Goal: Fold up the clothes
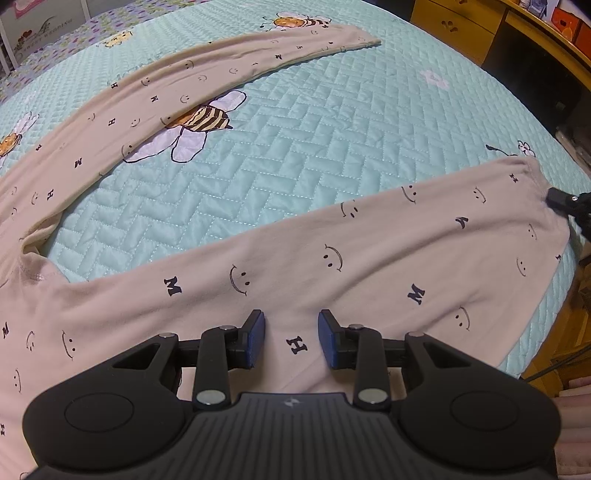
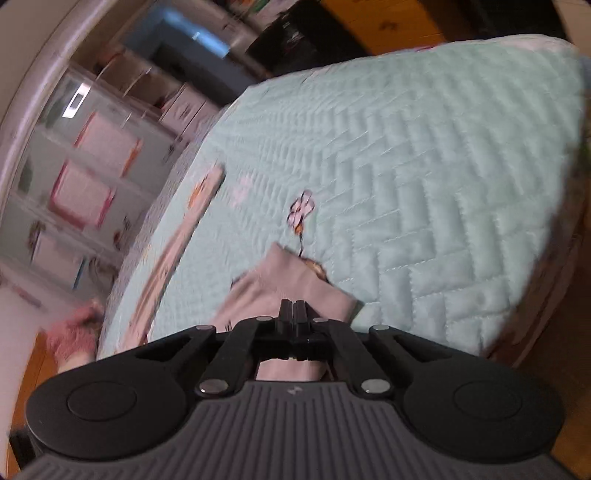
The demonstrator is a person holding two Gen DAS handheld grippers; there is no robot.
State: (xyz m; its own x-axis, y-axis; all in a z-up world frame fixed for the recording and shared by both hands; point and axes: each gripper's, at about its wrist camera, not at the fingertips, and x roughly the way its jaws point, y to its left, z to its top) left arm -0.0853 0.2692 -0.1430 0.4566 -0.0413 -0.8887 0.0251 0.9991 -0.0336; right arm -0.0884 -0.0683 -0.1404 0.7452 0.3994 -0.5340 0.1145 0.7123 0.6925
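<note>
The trousers (image 1: 332,258) lie spread on the bed (image 1: 314,140), on a pale green quilt (image 1: 295,166) with a herringbone stitch and printed bees. The fabric is light pink, printed with smiley faces and the letters M and H. The two legs are splayed apart: the near leg runs across the lower part of the left wrist view, and the far leg (image 1: 229,70) curves away toward the top. Bare quilt shows between them. The legs join at the left edge of that view.

The left gripper (image 1: 291,339) hangs over the near leg. Its blue-padded fingers (image 1: 256,339) stand apart, with a printed H between them; nothing is clamped. Whether the pads touch the fabric cannot be told.

The right gripper (image 2: 293,314) has its jaws together, clamped on the hem end of the near leg (image 2: 288,280). In the left wrist view the right gripper appears at the right edge, at the cuff of the near leg. The right wrist view is blurred.

Yellow wooden furniture (image 1: 458,26) stands beyond the bed. White shelving (image 2: 81,177) shows in the right wrist view.
</note>
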